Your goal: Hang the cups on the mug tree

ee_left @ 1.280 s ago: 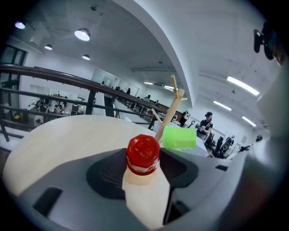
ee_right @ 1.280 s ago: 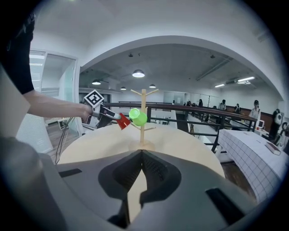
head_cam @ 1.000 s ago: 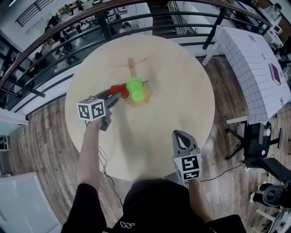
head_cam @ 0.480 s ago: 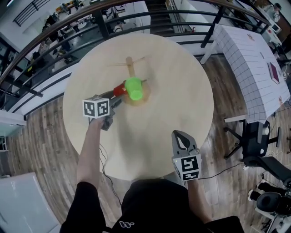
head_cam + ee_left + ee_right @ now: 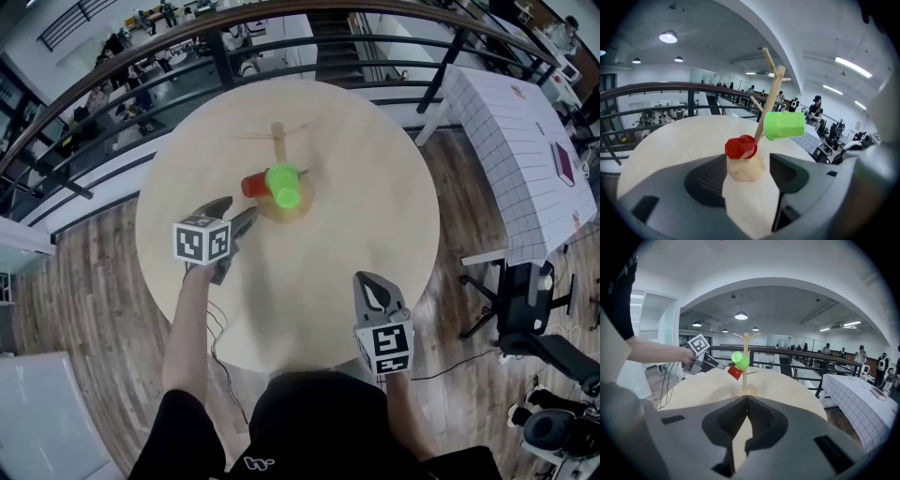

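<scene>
A wooden mug tree (image 5: 277, 141) stands at the middle of the round table (image 5: 366, 178). A green cup (image 5: 282, 185) and a red cup (image 5: 254, 184) hang on its branches. My left gripper (image 5: 238, 208) sits just short of the red cup (image 5: 740, 147); its jaws have just been opening and stand open with nothing between them. In the left gripper view the green cup (image 5: 784, 124) hangs to the right of the pole (image 5: 773, 93). My right gripper (image 5: 371, 279) rests shut near the table's front edge, empty, pointing at the tree (image 5: 746, 352).
A dark railing (image 5: 234, 56) curves behind the table. A white table with a grid cloth (image 5: 525, 141) and an office chair (image 5: 530, 300) stand at the right. A thin cable (image 5: 220, 347) hangs below my left arm.
My left gripper let go of the red cup and drew back toward the lower left, jaws wider. The red cup stays on the tree. The right gripper has kept still.
</scene>
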Tool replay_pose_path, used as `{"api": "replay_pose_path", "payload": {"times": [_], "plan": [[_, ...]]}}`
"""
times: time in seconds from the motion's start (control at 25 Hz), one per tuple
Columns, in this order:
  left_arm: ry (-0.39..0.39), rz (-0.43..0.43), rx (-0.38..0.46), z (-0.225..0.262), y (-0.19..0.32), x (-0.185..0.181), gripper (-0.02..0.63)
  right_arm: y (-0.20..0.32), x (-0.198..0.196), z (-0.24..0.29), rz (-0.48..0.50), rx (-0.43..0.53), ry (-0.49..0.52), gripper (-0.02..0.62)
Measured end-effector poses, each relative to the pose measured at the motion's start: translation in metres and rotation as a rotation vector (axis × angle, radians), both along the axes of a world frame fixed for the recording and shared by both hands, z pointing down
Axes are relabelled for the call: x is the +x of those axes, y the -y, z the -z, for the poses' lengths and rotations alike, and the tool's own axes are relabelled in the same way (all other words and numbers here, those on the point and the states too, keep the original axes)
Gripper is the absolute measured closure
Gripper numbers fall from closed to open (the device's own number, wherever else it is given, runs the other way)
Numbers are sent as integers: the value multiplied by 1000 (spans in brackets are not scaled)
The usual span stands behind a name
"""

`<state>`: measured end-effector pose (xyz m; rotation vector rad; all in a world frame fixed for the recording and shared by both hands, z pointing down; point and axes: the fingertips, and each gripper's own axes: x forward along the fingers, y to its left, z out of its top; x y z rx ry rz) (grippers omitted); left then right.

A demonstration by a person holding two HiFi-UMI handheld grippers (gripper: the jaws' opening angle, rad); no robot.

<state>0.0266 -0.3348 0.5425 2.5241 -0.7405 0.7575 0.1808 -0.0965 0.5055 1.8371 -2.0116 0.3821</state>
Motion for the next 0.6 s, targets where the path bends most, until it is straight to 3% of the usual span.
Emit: {"api": "replay_pose_path", "payload": {"times": [0.28,0.44,0.6], "plan": [[-133,125,149,71,-54,-20,330,16,-18,31,41,103,71,586],[-135,201,248,95,-91,-30,415,25,-30,47,64,159,123,586],[-148,273,284,104,-125,-39,481,28,-42,55,90,190,172,586]]}}
